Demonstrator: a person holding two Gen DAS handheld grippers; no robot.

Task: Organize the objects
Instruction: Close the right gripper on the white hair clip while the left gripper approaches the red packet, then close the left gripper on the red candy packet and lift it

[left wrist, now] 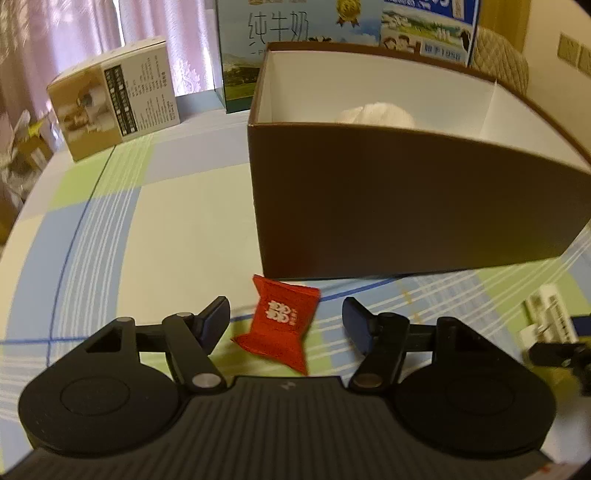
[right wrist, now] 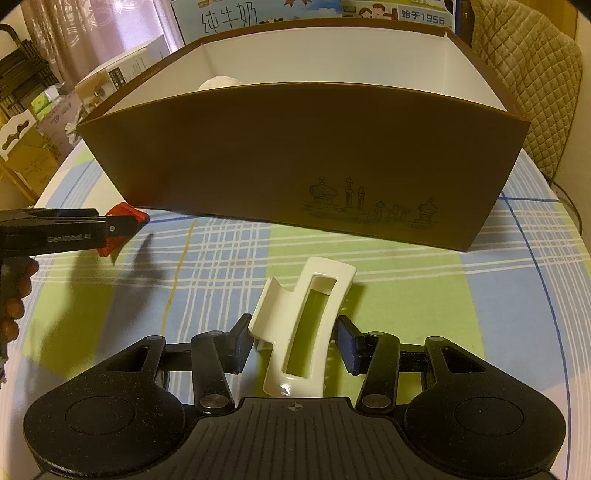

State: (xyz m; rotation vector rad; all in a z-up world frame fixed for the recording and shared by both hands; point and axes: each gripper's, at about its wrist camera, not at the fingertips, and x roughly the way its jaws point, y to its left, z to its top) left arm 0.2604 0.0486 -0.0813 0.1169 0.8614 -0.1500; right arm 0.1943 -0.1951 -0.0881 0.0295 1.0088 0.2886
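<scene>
While lying flat on the tabletop (right wrist: 424, 280), candy (left wrist: 280, 325) and white clip (right wrist: 306, 325) each sit between parted fingers: left tool (left wrist: 284, 321) wide apart, right tool (right wrist: 293, 341) nearly touching, clamped on nothing yet. Probably bound for the box (right wrist: 295, 155) just beyond.

Milk carton (right wrist: 236, 18): "纯牛奶", also "始于1956". Left gripper (right wrist: 122, 225) side: "GenRobot.AI". Red candy wrapper (left wrist: 280, 325): white "囍" sign.
</scene>
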